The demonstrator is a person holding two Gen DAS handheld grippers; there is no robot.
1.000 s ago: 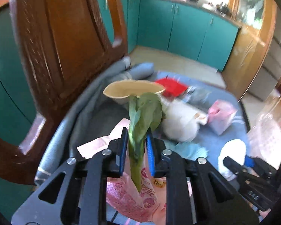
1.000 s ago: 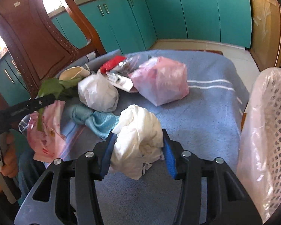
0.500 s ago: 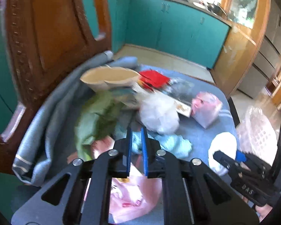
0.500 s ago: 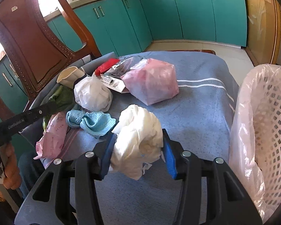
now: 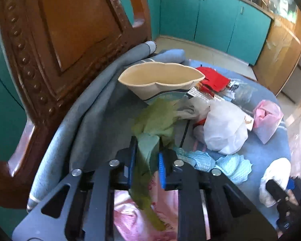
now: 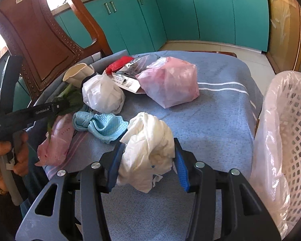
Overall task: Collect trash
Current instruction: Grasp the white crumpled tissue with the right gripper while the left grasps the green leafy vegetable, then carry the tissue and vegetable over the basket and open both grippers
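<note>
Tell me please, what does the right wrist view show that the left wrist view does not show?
Only the right wrist view shows the person's hand and the white lattice wall of the lined basket. Only the left wrist view shows the green leaf between the left hand-held gripper fingers. Both show the beige cup, white bag, pink bag, blue cloth, and the white wad in the right hand-held gripper.

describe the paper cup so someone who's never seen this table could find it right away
Start at the big carved wooden chair at the far left of the blue cloth. At its foot, by the folds of the cloth, lies the paper cup, tipped on its side beside a white bag. It is the only stiff, cream, open-mouthed thing among soft crumpled bags and wrappers.
</note>
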